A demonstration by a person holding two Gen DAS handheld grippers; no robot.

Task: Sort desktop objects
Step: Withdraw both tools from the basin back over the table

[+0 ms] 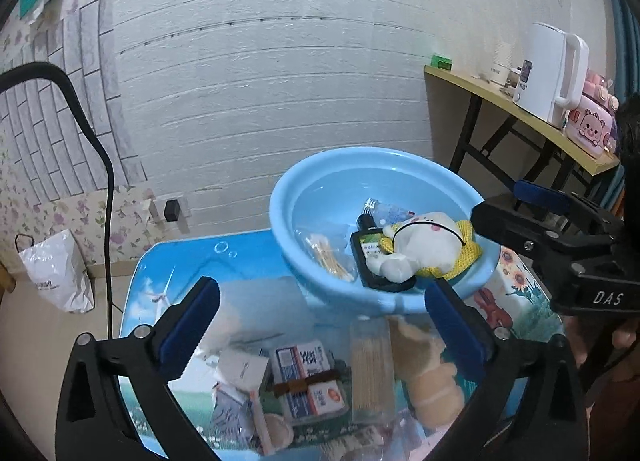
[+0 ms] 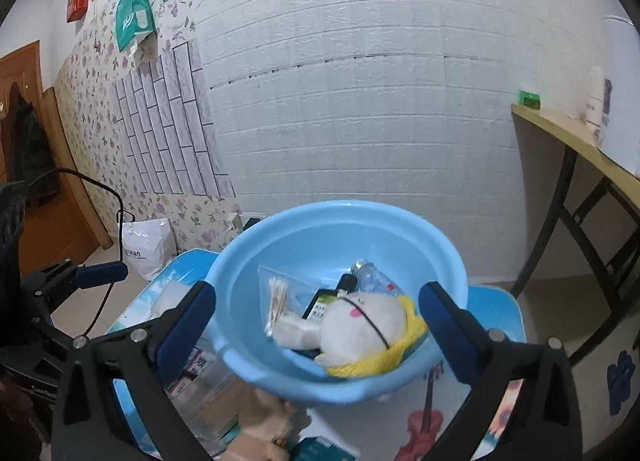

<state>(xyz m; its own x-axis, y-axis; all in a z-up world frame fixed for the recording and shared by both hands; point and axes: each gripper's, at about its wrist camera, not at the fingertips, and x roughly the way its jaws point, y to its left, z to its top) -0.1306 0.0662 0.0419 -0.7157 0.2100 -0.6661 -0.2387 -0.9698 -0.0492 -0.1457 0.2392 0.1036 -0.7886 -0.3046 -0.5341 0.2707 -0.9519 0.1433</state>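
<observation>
- My left gripper [image 1: 320,325] is spread wide and grasps nothing; below and between its fingers lie a toothpick box [image 1: 370,369], a tan plush toy [image 1: 430,373] and banded small boxes [image 1: 308,377].
- My right gripper [image 2: 318,325] is likewise released, hovering over the blue basin [image 2: 440,253].
- Just ahead of it, inside the basin, lie a white plush doll [image 2: 360,325], a dark bottle [image 2: 326,301] and bagged cotton swabs [image 2: 278,297].

Home room, floral wallpaper [image 2: 88,101], wooden door [image 2: 20,109], kettle [image 1: 550,73] on side table [image 1: 520,109]
</observation>
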